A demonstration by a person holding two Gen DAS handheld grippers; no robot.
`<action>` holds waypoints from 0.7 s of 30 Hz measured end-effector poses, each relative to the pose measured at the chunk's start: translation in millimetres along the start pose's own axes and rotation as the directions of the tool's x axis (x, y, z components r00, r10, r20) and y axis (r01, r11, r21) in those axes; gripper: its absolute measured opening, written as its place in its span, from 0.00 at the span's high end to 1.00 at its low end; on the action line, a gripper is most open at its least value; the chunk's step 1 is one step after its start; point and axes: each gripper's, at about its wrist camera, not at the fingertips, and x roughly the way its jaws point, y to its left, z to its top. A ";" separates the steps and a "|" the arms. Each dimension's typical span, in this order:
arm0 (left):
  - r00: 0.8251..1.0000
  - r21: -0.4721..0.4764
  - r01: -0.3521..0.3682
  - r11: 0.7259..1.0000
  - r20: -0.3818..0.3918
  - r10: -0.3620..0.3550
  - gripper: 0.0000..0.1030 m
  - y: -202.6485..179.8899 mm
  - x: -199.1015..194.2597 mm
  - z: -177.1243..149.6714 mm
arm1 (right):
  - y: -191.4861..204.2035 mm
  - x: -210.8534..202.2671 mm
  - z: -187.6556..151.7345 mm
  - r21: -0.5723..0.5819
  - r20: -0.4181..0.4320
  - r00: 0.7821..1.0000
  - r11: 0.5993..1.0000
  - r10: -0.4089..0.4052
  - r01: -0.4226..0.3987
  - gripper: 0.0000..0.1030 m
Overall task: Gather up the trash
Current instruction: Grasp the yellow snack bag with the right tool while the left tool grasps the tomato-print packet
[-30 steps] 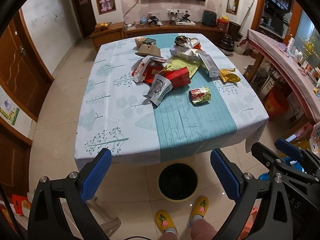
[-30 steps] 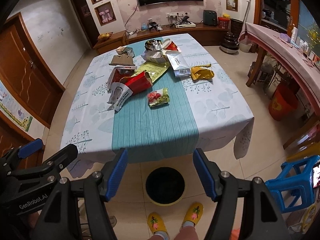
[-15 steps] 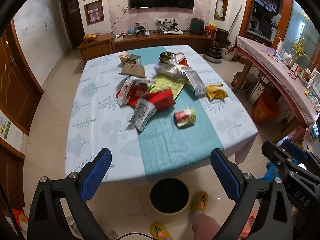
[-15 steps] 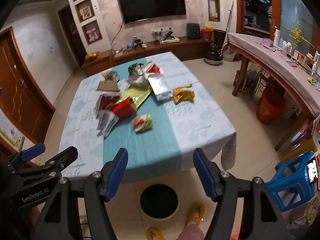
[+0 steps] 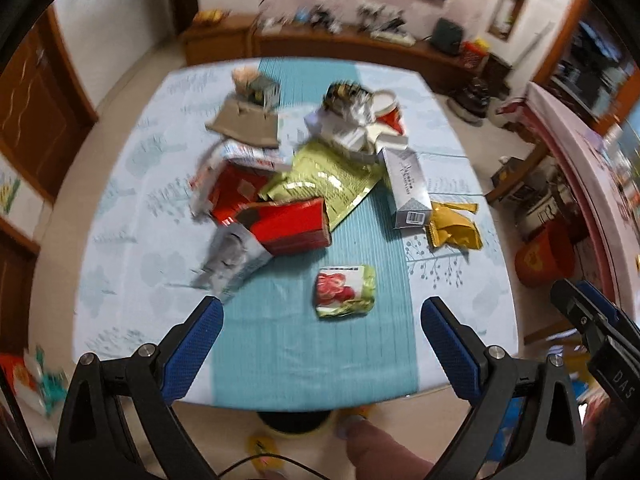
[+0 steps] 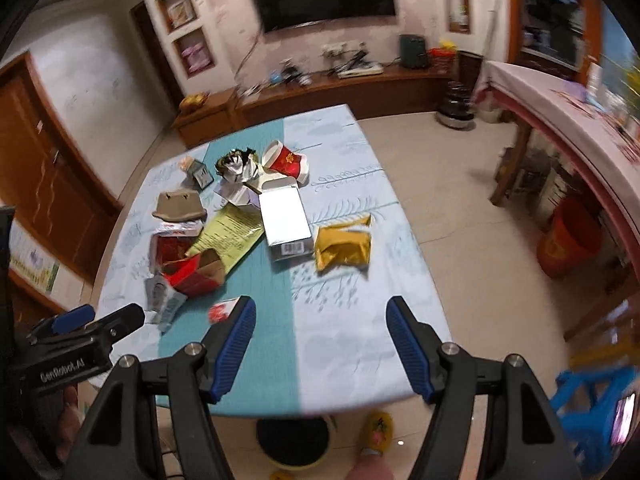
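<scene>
- Left tongs (image 5: 322, 316) were spread wide, nothing between the blue pads, held above the near end of the bench (image 5: 120, 240).
- Right tongs (image 6: 320, 320) were likewise released and empty, over the near edge of the bench.
- Landmark: silver carton (image 5: 406, 186), lying flat near the bench middle, barcode end toward the camera.
- Gold wrapper (image 5: 454, 228) lay touching the carton's near-right corner.
- Green foil bag (image 5: 332, 178) lay just left of the carton; red box (image 5: 290, 226) overlapped the bag's near edge.
- Small red-and-green packet (image 5: 346, 290) lay alone, nearer than the carton, closest to the left tongs.
- Red paper cup (image 6: 286, 160) lay tipped on its side beyond the carton, beside crumpled foil (image 6: 236, 166).
- Tan flattened bag (image 6: 178, 206) lay well left of the carton.
- Black round bin (image 6: 292, 438) stood on the floor beneath the bench's near edge; contents not discernible.
- Left view was motion-blurred.
</scene>
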 end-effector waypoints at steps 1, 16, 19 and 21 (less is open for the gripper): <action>1.000 -0.038 -0.003 0.999 -0.026 0.002 0.05 -1.1 10.7 3.6 | -4.8 11.0 8.7 -0.039 -0.012 1.000 0.999 0.019 -0.019 0.34; 0.978 -0.255 -0.156 0.954 -0.177 0.113 0.05 14.0 81.9 -14.3 | 2.8 185.6 57.1 -0.672 -0.231 0.969 0.705 0.091 -0.227 0.34; 0.974 -0.197 -0.175 0.965 -0.180 0.140 0.05 10.0 85.8 -15.7 | 2.0 208.4 58.0 -0.691 -0.305 0.948 0.664 0.091 -0.286 0.34; 0.974 -0.162 -0.159 0.974 -0.185 0.128 0.05 8.2 88.7 -15.0 | 1.4 220.0 56.4 -0.689 -0.358 0.930 0.647 0.086 -0.326 0.34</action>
